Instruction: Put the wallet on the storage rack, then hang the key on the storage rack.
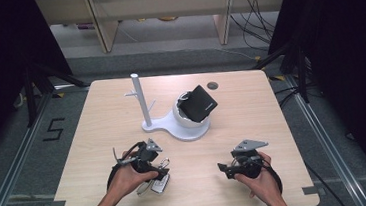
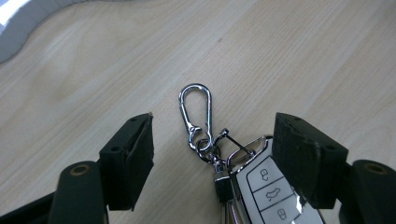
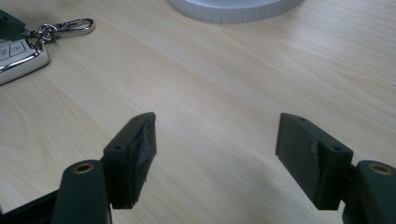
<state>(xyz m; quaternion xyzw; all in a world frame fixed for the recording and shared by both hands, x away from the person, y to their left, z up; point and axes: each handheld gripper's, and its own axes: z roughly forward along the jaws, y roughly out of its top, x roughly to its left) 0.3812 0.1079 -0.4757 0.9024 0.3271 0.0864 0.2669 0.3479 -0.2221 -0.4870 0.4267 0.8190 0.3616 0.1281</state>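
Item: car key (image 2: 268, 196) with silver carabiner (image 2: 197, 116), flat on the bench (image 2: 93, 70), lying between my left fingers (image 2: 130, 154), which are spread wide, unclenched. My right fingers (image 3: 135, 154): likewise released, holding nothing, key well off beyond them.

Glossy polished metal is being shown by the carabiner clip (image 2: 196, 114); the car key fob (image 2: 273, 193) is being seen as shiny white plastic, chrome-edged, on the matt pale wood-grain table (image 2: 299, 56).
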